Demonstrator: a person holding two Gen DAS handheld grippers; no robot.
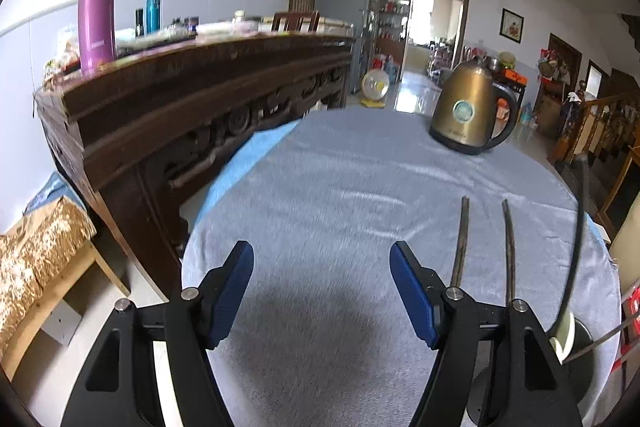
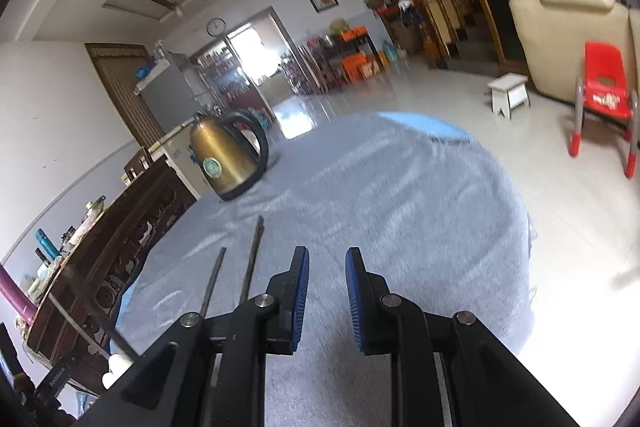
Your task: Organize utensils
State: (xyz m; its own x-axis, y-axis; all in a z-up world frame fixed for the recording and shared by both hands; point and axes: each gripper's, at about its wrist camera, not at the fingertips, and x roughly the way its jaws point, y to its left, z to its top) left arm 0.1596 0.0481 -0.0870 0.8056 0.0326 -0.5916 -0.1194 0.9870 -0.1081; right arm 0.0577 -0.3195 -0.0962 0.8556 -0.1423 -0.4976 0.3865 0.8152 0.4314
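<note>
A round table [image 1: 360, 167] is taking up most of both views, covered in a nubby grey-blue terry cloth with a smoother light blue layer peeking out at its left edge. Running along that left side is a dark carved wooden sideboard [image 1: 192, 95], all scrollwork and heavy moulding, with a glossy magenta cylinder flask [image 1: 97, 7] standing on top. Near the table's far edge a brassy gold kettle [image 1: 470, 105] is sitting, cone-shaped with a black looped handle and a round label. The left gripper [image 1: 322, 291] is hanging over bare cloth near the front edge, its ribbed blue pads [image 1: 234, 291] spread wide with nothing between them. The right gripper [image 2: 327, 301] is hovering nearby too, black arms with the same blue pads left only a narrow gap apart, gripping nothing. The chopsticks [image 1: 484, 247], two thin dark tapered sticks, are lying side by side on the cloth just right of the left gripper, tips pointing toward the kettle, slightly apart from each other.
</note>
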